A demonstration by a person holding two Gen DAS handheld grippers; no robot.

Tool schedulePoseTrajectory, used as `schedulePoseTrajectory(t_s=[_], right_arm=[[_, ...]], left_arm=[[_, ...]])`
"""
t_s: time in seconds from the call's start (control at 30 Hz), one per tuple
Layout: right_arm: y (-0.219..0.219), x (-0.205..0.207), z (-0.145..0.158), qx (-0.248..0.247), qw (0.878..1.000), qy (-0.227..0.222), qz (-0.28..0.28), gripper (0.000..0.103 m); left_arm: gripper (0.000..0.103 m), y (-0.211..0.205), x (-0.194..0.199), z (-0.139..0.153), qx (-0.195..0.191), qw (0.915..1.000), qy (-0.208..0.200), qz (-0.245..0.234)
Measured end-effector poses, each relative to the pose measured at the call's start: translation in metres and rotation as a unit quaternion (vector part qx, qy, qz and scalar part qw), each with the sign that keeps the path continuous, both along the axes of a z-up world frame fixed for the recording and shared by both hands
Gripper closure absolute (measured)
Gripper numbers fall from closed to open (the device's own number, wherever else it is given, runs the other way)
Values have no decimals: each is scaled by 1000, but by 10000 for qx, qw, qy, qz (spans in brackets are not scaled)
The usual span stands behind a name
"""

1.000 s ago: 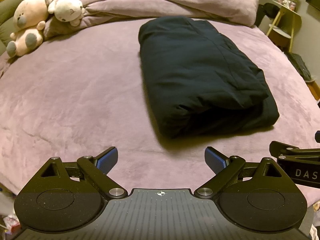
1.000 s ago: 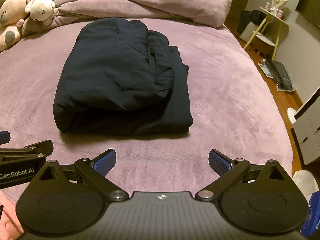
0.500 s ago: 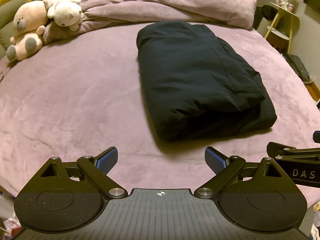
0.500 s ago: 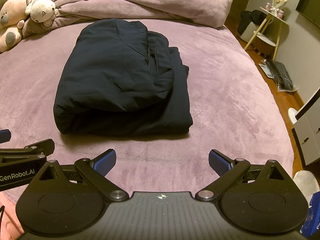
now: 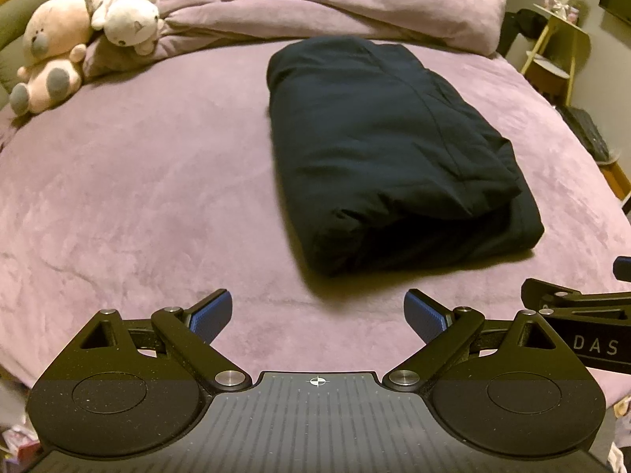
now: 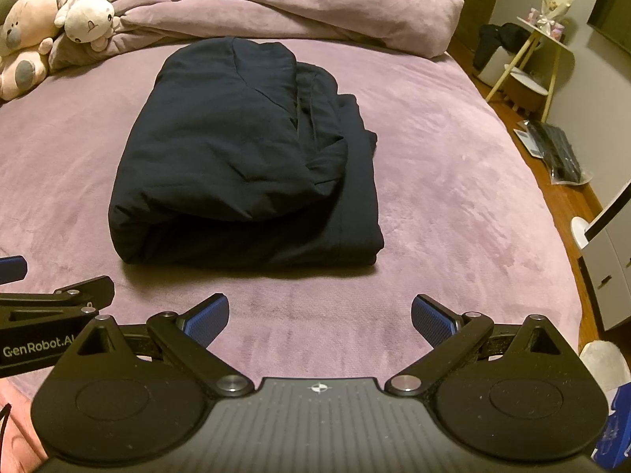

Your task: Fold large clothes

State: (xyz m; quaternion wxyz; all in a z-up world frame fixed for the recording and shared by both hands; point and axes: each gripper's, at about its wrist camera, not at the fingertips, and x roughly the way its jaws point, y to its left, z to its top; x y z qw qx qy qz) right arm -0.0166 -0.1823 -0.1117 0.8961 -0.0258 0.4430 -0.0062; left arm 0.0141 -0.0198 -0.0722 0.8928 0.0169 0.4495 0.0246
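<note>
Dark garment (image 5: 386,149), folded into a bundle, lies mid-bed (image 5: 138,197). Left claw (image 5: 317,313) and right claw (image 6: 319,317), both released and empty, have barely shifted over the last second, hovering near. Fold appears complete.

A bed covered by a mauve plush sheet (image 5: 118,205) is seen ahead of the claws and fills most of both views. At its far end, a crumpled duvet (image 6: 315,8) of the same colour is piled across the width. Far ahead and to the left, two plush toys are placed against the duvet: a pink teddy bear (image 5: 51,51) is seated, and a white plush animal (image 5: 122,19) is laid partly on it. Far to the right, beside the bed, a small yellow side table (image 6: 540,51) is seen on a wooden floor (image 6: 568,197), with small items on top. A flat dark object (image 6: 556,153) is lying on that floor.
</note>
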Motion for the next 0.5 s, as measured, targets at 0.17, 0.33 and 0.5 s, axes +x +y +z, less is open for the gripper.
schedulePoseTrajectory(t_s=[0.17,0.33,0.5], right_arm=[[1,0,0,4,10000,2,18,4],[0,0,0,5,10000,-3,17,4],[0,0,0,6,10000,-18,15,4]], left_arm=[[5,-3,-1,0,41,10000,-13,23],[5,-4,-2,0,44,10000,-33,23],[5,-4,-3,1,58,10000,-29,19]])
